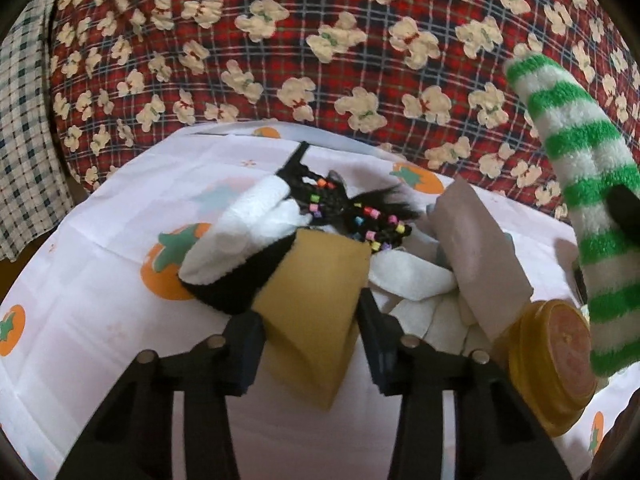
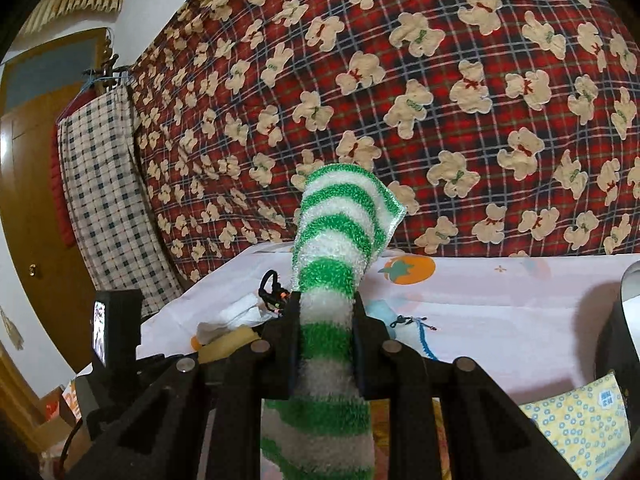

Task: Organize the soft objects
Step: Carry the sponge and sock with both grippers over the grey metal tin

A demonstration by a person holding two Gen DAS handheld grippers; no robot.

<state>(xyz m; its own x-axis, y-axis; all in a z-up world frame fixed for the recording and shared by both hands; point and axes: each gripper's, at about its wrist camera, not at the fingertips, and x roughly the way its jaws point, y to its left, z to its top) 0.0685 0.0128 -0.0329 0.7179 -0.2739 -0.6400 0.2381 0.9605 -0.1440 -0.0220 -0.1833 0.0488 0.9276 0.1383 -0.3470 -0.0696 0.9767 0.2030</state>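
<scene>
left gripper point(image 1: 312, 344) closed on the yellow sponge point(image 1: 316, 300), pads pressing its two sides, long axis running straight ahead toward the pile of socks point(image 1: 248, 236) in the middle of the table point(image 1: 80, 240). right gripper point(image 2: 325, 344) clamped narrow on the striped sock point(image 2: 332, 280), held upright above the table's right side, well apart from the pile. likely next: carrying sponge and sock to their places, left hand nearer the pile

A red plaid blanket point(image 2: 440, 100) printed with cream bears hung behind the counter point(image 1: 100, 260), which wore a white cloth with orange fruit. A checked cloth point(image 2: 104, 200) hung beside a wooden door point(image 2: 36, 184).
</scene>
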